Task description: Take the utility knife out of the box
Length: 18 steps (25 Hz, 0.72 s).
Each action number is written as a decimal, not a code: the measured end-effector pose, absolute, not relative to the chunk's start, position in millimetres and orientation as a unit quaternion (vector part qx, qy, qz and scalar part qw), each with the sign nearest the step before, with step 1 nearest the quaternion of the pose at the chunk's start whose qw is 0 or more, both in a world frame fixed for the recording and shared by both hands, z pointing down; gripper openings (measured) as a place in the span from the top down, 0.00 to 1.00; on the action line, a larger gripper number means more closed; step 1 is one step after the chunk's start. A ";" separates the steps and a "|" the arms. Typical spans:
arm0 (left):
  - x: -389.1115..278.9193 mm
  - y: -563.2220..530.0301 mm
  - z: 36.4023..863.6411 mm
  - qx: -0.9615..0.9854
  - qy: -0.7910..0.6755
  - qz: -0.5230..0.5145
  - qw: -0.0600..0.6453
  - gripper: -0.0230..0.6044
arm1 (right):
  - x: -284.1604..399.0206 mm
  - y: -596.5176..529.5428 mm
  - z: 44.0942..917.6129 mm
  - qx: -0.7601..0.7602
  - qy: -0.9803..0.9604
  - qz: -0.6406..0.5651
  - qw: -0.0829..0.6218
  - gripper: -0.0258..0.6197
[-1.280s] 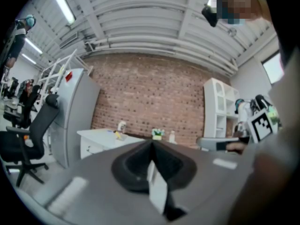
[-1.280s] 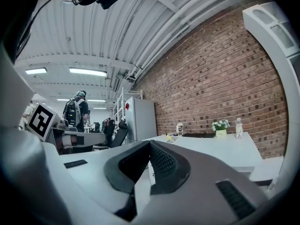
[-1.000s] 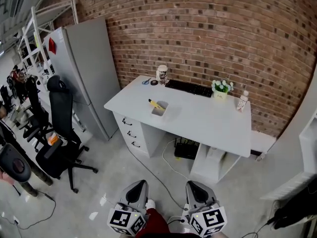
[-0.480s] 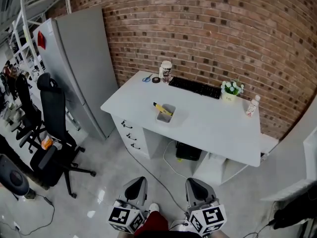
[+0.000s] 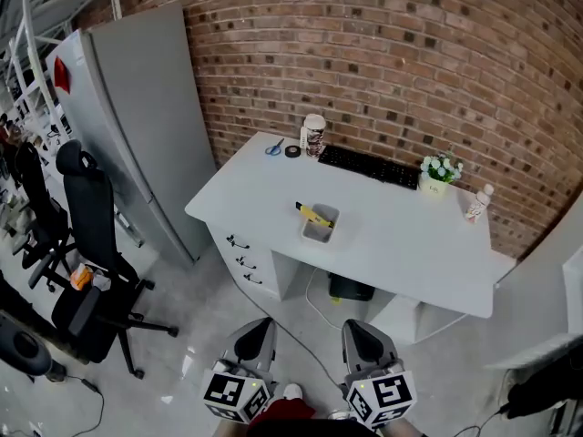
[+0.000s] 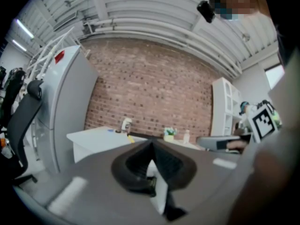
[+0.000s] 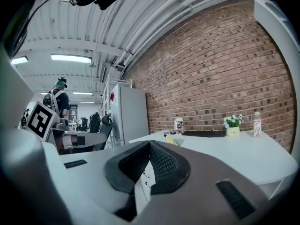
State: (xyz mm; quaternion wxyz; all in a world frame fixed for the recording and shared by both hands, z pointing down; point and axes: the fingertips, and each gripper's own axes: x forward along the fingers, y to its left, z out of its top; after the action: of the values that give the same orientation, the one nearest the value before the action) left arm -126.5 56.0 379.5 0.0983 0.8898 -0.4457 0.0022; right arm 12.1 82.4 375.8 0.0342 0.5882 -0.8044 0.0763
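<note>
Two grippers hang low over a concrete floor, side by side. The left gripper and the right gripper both have their jaws pressed together on nothing, and both point roughly level at a white desk ahead.

Between the fingers and the desk lies open floor, crossed by a thin cable that runs in under the desktop. The desk's front edge faces the fingers, with drawers beneath its left end and an open knee space to their right.

The knife, yellow, sticks up at a tilt out of a small grey box. The box sits near the middle of the desktop. It is well apart from both pairs of fingers and roughly on the line that runs out between them. The desktop around the box is bare on every side.

Beyond the box, things line the far edge under the brick wall. From left to right they are scissors, a roll of tape, a cup, a black keyboard, a pot of flowers and a bottle.

Left of the fingers a black chair stands on the floor. Past it a tall grey cabinet stands beside the desk's left end.
</note>
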 end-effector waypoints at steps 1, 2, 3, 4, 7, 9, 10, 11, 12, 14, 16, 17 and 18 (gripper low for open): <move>-128.1 50.4 379.6 0.891 -0.444 0.002 0.098 0.96 | 9.4 77.7 376.6 0.589 -0.803 0.077 0.036 0.95; -129.2 45.4 379.8 0.892 -0.441 0.001 0.099 0.96 | 7.2 73.2 377.5 0.591 -0.802 0.077 0.038 0.95; -129.9 40.7 380.0 0.893 -0.439 0.000 0.099 0.96 | 5.4 68.8 378.5 0.593 -0.801 0.078 0.040 0.95; -130.4 36.3 380.4 0.894 -0.436 -0.002 0.100 0.96 | 3.9 64.4 379.5 0.595 -0.799 0.080 0.041 0.95; -133.0 23.6 382.5 0.897 -0.430 -0.002 0.104 0.96 | -2.4 52.0 381.3 0.598 -0.796 0.081 0.045 0.95; -136.0 16.0 384.6 0.897 -0.428 0.000 0.107 0.96 | -7.3 45.6 381.1 0.600 -0.795 0.081 0.048 0.95; -137.3 12.5 385.8 0.898 -0.427 0.000 0.109 0.96 | -8.9 42.8 381.0 0.601 -0.794 0.081 0.049 0.95; -138.4 9.3 387.2 0.898 -0.426 -0.001 0.112 0.96 | -9.8 40.2 381.2 0.602 -0.793 0.080 0.050 0.95; -139.1 6.3 389.1 0.898 -0.426 -0.002 0.113 0.96 | -10.0 37.7 381.8 0.604 -0.792 0.080 0.050 0.95; -139.3 1.3 393.8 0.899 -0.423 -0.001 0.117 0.96 | -8.8 33.6 384.4 0.608 -0.789 0.080 0.050 0.95; -139.0 -2.7 397.9 0.900 -0.419 0.003 0.119 0.96 | -7.2 30.5 386.5 0.613 -0.784 0.083 0.052 0.95; -139.3 -4.8 399.5 0.901 -0.417 0.005 0.121 0.96 | -6.7 29.0 387.5 0.615 -0.782 0.084 0.053 0.95; -139.8 -6.9 400.8 0.901 -0.415 0.007 0.122 0.96 | -6.2 27.4 388.5 0.618 -0.780 0.086 0.054 0.95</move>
State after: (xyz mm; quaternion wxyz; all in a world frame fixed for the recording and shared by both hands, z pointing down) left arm -139.8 -6.9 400.8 0.1222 0.9015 -0.4152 0.0071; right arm -6.2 27.4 388.5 0.0535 0.6177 -0.7799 0.0855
